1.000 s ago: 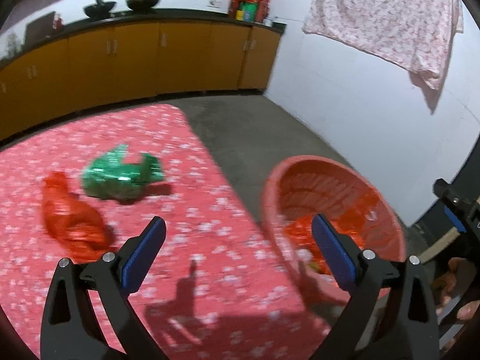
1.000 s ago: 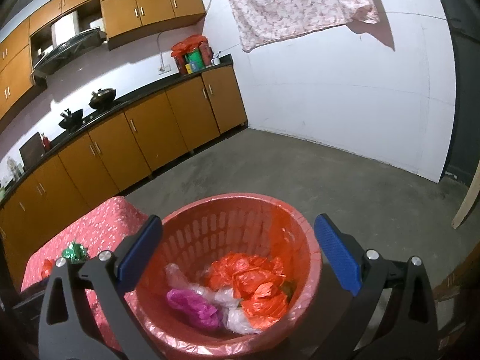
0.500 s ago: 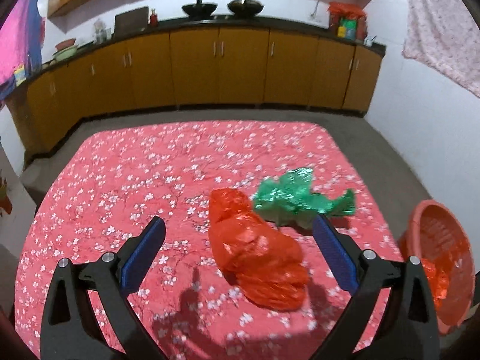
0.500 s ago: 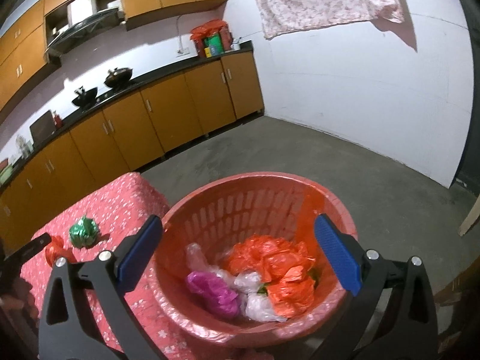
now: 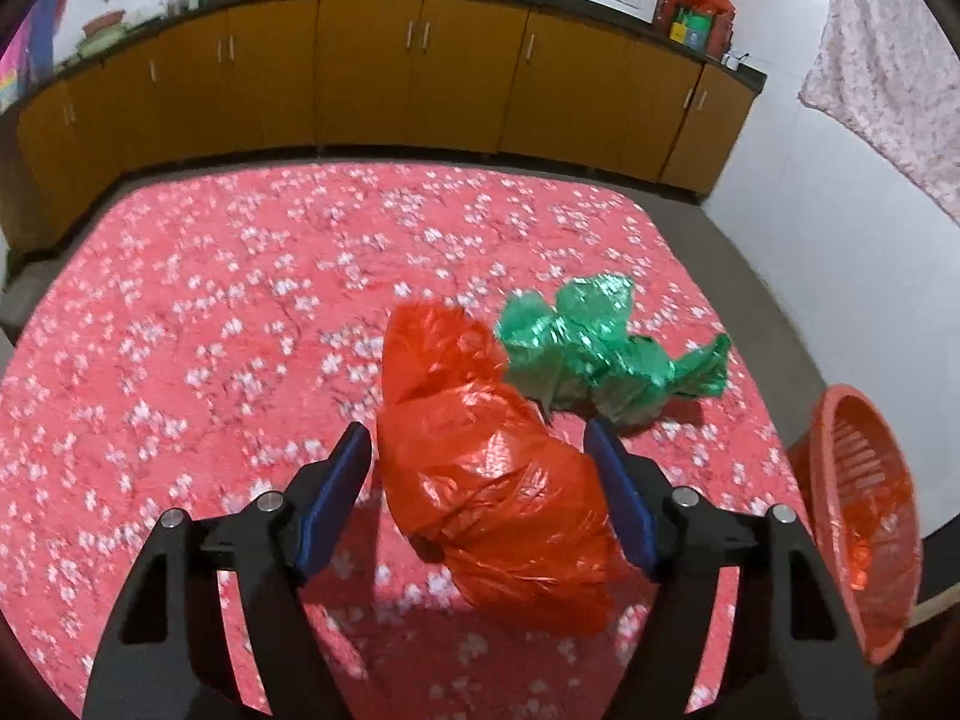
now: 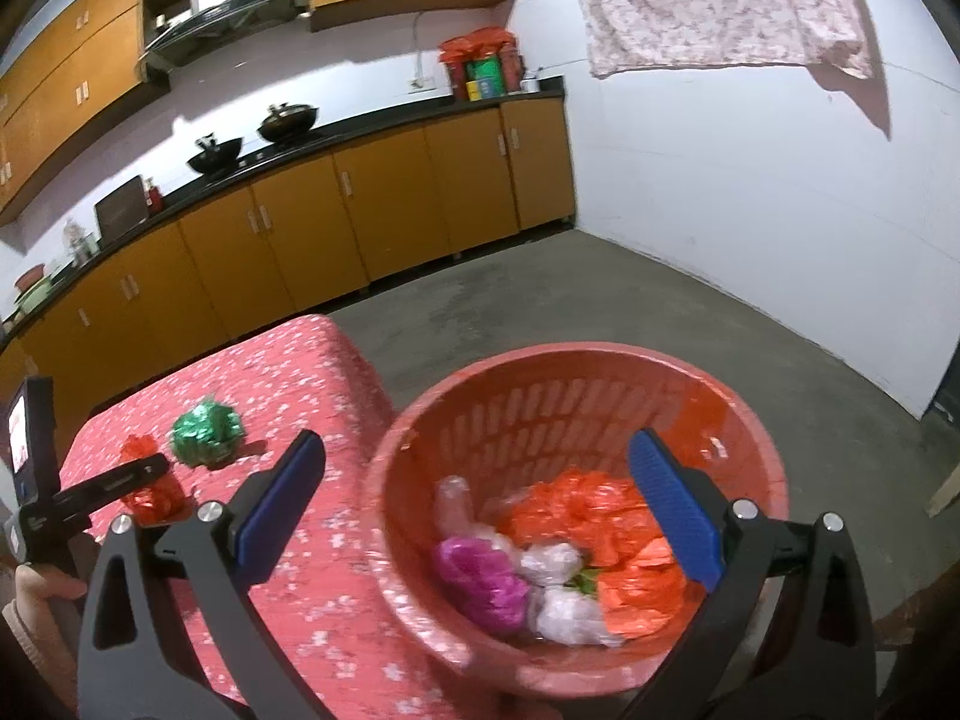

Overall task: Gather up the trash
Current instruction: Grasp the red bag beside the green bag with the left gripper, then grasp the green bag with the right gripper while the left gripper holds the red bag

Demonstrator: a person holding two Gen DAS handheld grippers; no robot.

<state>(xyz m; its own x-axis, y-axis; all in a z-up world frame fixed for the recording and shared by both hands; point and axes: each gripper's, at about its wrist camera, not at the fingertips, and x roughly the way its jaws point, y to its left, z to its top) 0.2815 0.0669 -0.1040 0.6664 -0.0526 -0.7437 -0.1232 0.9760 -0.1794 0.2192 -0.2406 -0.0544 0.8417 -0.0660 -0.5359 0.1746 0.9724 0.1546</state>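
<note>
Left gripper (image 5: 480,480): jaws closing around the orange bag (image 5: 486,474), not yet pressing.
Right gripper (image 6: 474,498): released, above the basket (image 6: 558,414).

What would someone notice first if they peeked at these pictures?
Probably the shiny orange bag, crumpled on the pink flowery cloth right between the left tongs, whose arms have just been closing around it. Touching it behind sits a glittery green bag. Beside the table, in front of the open right tongs, is a red basket already holding orange, purple and white bags.
</note>
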